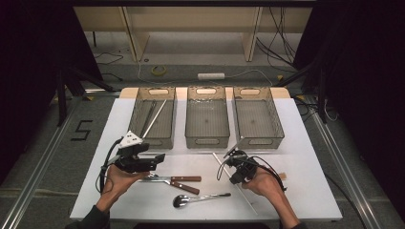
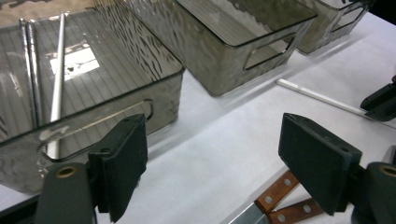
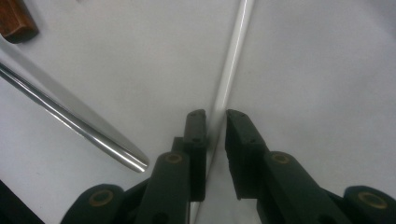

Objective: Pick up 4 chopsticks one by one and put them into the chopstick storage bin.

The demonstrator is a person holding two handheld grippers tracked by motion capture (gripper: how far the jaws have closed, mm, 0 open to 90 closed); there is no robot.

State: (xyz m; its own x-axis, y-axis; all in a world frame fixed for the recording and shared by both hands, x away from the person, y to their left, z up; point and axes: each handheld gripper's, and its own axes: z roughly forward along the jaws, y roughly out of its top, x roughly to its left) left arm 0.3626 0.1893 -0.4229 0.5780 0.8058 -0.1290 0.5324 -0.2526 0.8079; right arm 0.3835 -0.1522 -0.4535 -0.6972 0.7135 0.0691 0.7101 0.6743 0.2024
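Nearest the person, a polished metal spoon (image 1: 200,198) lies on the white table (image 1: 315,191), its round bowl to the left and its smooth handle running right. Just beyond it rest 2 utensils with riveted brown wooden handles (image 1: 185,182), lying side by side.

The right gripper (image 1: 237,167) is held low over a thin white rod (image 1: 248,196) that runs diagonally across the table. In the right gripper view its 2 black jaws stand either side of the rod (image 3: 231,70) with a narrow gap; whether they press on it cannot be told.

The left gripper (image 1: 155,160) is held above the table's left side, its flat rectangular jaws spread wide with nothing between them, the wooden handles (image 2: 280,198) showing below.

Farther back, 3 smoky translucent plastic bins with cut-out handles stand in a row. The left bin (image 1: 168,119) holds long thin metal rods (image 2: 58,79) leaning lengthwise; the middle bin (image 1: 191,119) and right bin (image 1: 277,119) have ribbed floors.
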